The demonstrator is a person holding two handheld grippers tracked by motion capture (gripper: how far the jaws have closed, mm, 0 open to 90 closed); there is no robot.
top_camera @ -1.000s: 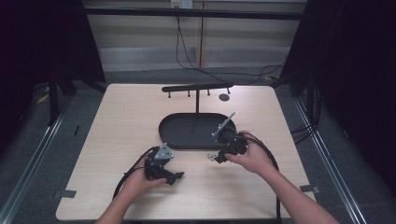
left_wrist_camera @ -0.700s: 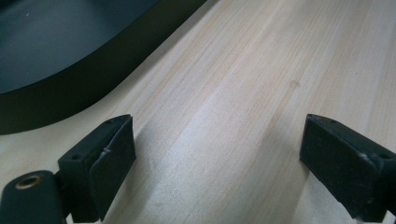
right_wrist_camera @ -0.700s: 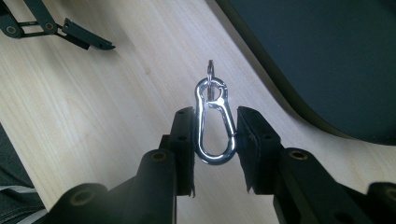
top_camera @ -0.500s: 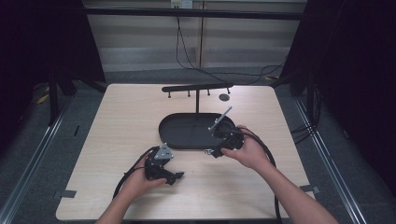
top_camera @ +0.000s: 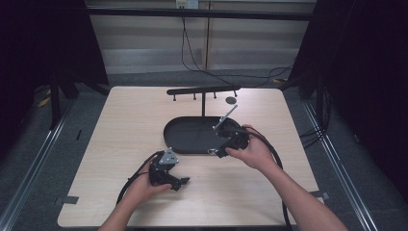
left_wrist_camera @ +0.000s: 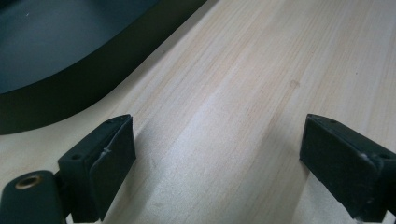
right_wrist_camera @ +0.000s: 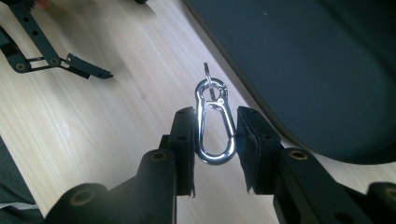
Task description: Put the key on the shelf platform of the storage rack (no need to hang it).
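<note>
The right gripper (right_wrist_camera: 215,128) clamps a silver carabiner (right_wrist_camera: 214,122) by its sides, leaving its top free beside the black tray (right_wrist_camera: 317,60); the left gripper (left_wrist_camera: 217,163) rests released on the table (left_wrist_camera: 261,70)

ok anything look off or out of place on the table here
Nothing stands out. The right gripper is shut on a silver carabiner just off the black tray's rim. The left gripper is open over bare table. Nothing spilled or damaged.

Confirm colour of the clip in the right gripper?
Shiny silver metal carabiner, clearest in the right gripper view.
</note>
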